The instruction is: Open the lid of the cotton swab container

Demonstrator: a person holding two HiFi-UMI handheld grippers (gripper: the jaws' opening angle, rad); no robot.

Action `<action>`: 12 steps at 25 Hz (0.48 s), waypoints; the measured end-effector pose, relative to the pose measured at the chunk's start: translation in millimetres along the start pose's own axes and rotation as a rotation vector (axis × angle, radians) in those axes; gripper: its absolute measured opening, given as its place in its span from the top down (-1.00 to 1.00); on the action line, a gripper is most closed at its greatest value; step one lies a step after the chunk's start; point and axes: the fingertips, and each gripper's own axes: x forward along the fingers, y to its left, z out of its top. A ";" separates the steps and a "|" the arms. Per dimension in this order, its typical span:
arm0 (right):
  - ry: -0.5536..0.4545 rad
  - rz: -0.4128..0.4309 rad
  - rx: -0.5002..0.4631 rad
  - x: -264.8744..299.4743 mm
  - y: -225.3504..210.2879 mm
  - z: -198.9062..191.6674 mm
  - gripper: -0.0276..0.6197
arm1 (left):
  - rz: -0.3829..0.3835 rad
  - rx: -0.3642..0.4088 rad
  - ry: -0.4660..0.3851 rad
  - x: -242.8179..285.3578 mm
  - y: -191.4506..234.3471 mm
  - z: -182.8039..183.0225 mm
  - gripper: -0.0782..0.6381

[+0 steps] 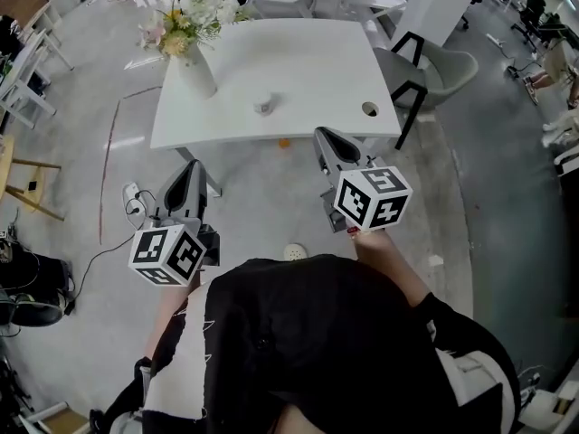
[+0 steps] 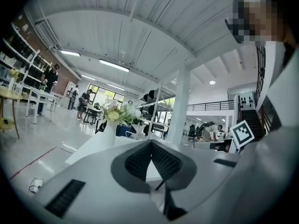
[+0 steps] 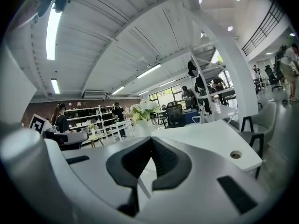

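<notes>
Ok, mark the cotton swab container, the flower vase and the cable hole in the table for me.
cotton swab container [image 1: 263, 107], head view, its visible middle.
flower vase [image 1: 195, 72], head view, its white body.
cable hole [image 1: 369, 109], head view, its dark middle.

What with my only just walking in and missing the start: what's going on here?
A person stands facing a white table, holding a gripper in each hand. The left gripper and right gripper are both shut and empty, held short of the table's near edge. The small container sits untouched near the middle of the table, with a vase of flowers at the far left corner. Opening the lid has not begun.
</notes>
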 end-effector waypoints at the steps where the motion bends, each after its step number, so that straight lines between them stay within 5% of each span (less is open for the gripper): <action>1: 0.004 0.004 0.000 5.6 -6.9 2.1 0.90 | 0.005 0.000 0.003 8.3 -0.2 -0.6 0.76; 12: 0.033 0.040 -0.007 61.1 -71.4 16.6 0.90 | 0.062 -0.010 -0.003 85.3 7.1 -6.1 0.76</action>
